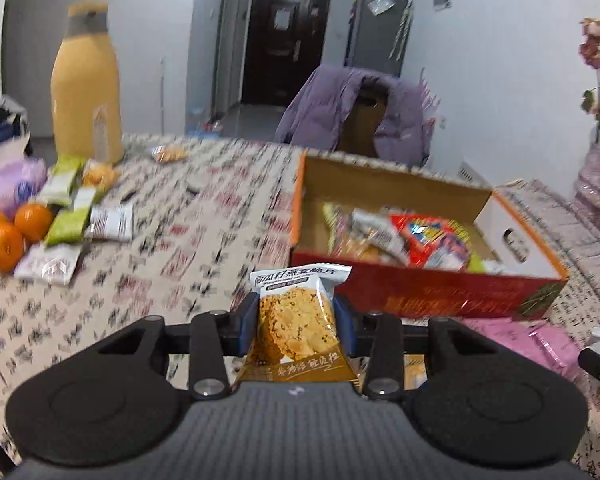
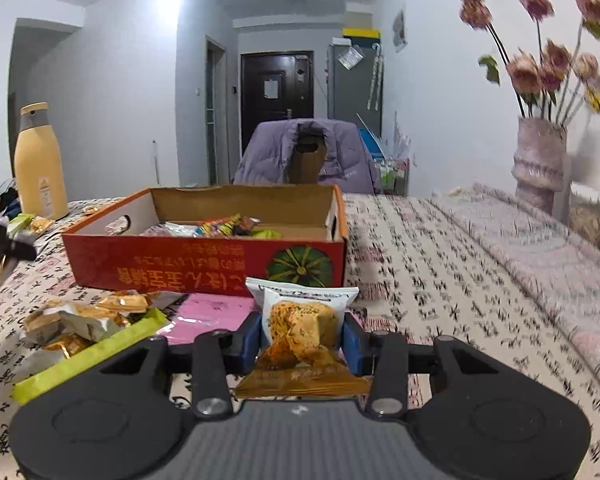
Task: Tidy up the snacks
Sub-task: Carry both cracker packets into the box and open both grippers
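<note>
My left gripper [image 1: 296, 320] is shut on a cookie packet [image 1: 296, 320], white at the top with an oat biscuit pictured, held above the table in front of the red cardboard box [image 1: 420, 292]. The box holds several snack packets [image 1: 396, 236]. My right gripper [image 2: 302, 336] is shut on a similar crisp-snack packet [image 2: 302, 326], held in front of the same box [image 2: 172, 264]. Loose packets lie at the left in the left wrist view [image 1: 80, 216] and near the box in the right wrist view [image 2: 80, 320].
A yellow bottle [image 1: 86, 88] stands at the back left, with oranges [image 1: 10, 232] beside the loose packets. A pink packet [image 2: 212, 312] lies by the box. A vase of flowers [image 2: 540, 160] stands at the right. A chair with a purple jacket [image 1: 352, 108] is behind the table.
</note>
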Motion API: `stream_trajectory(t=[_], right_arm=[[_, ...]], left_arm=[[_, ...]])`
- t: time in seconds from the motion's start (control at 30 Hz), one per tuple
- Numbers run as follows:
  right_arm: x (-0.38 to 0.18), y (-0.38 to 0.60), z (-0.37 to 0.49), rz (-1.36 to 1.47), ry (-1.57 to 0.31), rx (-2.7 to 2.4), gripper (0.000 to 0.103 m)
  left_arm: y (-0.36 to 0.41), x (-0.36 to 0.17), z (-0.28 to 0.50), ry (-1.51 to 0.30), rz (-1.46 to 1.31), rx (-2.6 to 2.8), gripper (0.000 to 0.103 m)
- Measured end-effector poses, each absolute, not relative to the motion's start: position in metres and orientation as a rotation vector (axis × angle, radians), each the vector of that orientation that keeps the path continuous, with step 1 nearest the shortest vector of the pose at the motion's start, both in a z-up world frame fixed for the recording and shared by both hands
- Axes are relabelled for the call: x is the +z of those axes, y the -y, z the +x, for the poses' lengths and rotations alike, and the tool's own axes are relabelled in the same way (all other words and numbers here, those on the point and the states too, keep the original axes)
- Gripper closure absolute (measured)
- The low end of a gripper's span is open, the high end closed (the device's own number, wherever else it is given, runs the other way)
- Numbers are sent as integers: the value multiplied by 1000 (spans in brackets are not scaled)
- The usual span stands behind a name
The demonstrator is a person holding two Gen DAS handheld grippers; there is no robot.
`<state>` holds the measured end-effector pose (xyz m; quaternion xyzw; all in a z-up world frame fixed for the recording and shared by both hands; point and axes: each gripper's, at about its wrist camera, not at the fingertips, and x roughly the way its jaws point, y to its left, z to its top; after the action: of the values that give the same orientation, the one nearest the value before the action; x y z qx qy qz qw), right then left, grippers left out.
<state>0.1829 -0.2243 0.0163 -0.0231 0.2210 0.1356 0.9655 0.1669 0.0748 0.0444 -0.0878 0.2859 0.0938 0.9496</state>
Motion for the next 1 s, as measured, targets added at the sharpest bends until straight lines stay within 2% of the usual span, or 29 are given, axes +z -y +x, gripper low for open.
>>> stream_trajectory(t=[0.5, 0.77, 1.0], right_arm=[[81, 177, 232, -96, -344, 341, 62], [87, 153, 287, -78, -361, 336, 62], [70, 141, 329, -36, -398, 309, 62]], left_arm=[[-38, 89, 205, -439, -123, 99, 62], [-35, 91, 249, -426, -121, 104, 62], [-39, 76, 290, -438, -125, 136, 62]])
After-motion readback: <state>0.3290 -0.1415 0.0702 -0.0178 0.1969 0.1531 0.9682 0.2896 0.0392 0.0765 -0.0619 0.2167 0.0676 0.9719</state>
